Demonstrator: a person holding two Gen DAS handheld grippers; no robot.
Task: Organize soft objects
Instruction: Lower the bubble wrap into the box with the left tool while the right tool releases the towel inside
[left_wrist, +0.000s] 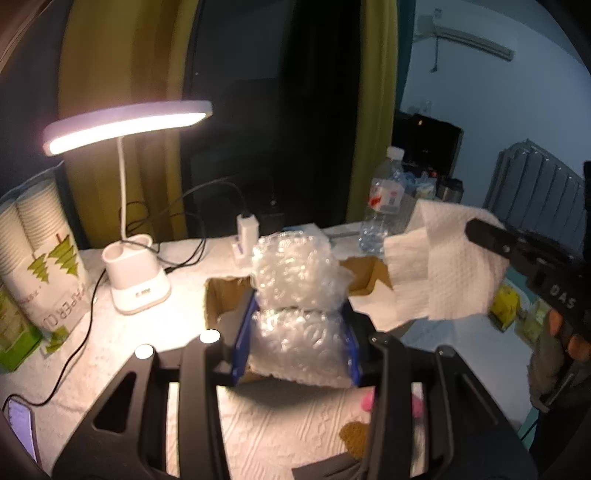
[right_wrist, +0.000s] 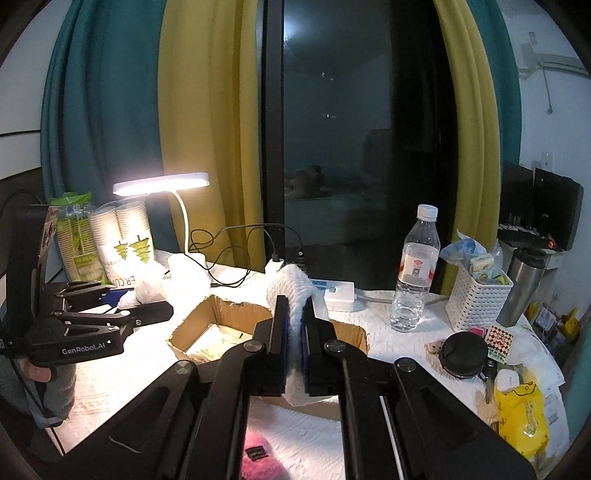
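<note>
— While both wrist views are compared, how many soft things can be counted?

— Three are made out clearly: one bubble wrap bundle (left_wrist: 297, 295), one folded paper towel (left_wrist: 439, 262), and one pink fluffy item (right_wrist: 258, 463) lying on the counter (left_wrist: 110, 332) at 6 o'clock of the right wrist view. One open cardboard box (right_wrist: 199, 325) is seen past the fingers.

— Where is the bubble wrap held?

— It is clasped between the blue pads of the left gripper (left_wrist: 295, 350), above the near edge of the box. Its long axis is stood roughly upright, with the upper lobe pointed toward 12 o'clock and bulged beyond the fingertips.

— And the towel?

— It is pinched by the right gripper (right_wrist: 294, 343), whose fingers are drawn nearly together on it. In the right wrist view it runs lengthwise along the fingers, its curled top toward 12 o'clock; in the left wrist view it is seen at 3 o'clock, draped over the black fingers.

— What else is counted?

— One lit desk lamp (left_wrist: 125, 125), one clear water bottle (right_wrist: 415, 273), one white basket (right_wrist: 476, 299), one steel tumbler (right_wrist: 521, 284), and two sleeves of paper cups (right_wrist: 122, 236).
</note>
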